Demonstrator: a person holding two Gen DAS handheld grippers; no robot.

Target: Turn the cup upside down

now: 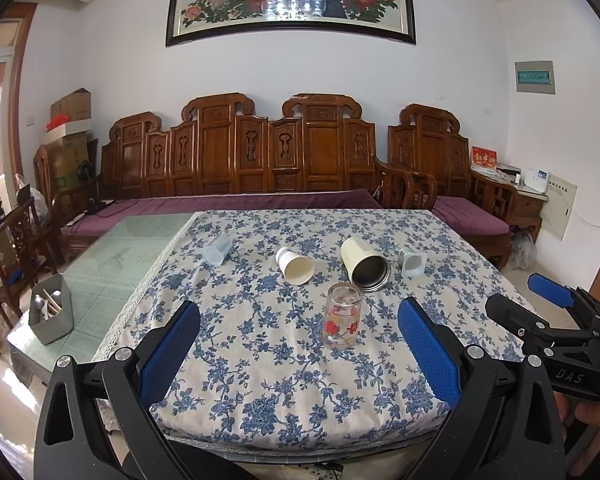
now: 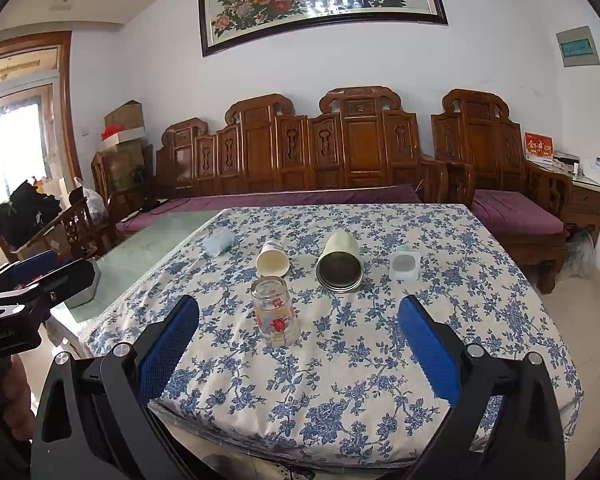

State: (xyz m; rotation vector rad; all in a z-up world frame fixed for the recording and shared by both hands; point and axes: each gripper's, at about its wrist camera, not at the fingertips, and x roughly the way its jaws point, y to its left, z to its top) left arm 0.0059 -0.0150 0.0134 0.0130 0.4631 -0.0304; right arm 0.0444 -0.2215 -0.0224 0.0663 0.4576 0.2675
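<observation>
Four cups [image 1: 367, 265] lie sideways; glass [image 1: 341, 316] stands inverted.

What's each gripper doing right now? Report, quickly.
Left gripper: open, holding nothing, short of the upright flowered glass cup.
Right gripper: open, holding nothing.

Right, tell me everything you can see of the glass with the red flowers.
The glass is clear, with red flowers and some yellow printed round its lower half. It looks empty. It stands on end on the blue-flowered cloth, alone, nearer the camera than the four cups lying on their sides; whether its mouth faces up or down cannot be told. Nothing but the cloth touches it. Both grippers, left and right, are open and short of it.
</observation>
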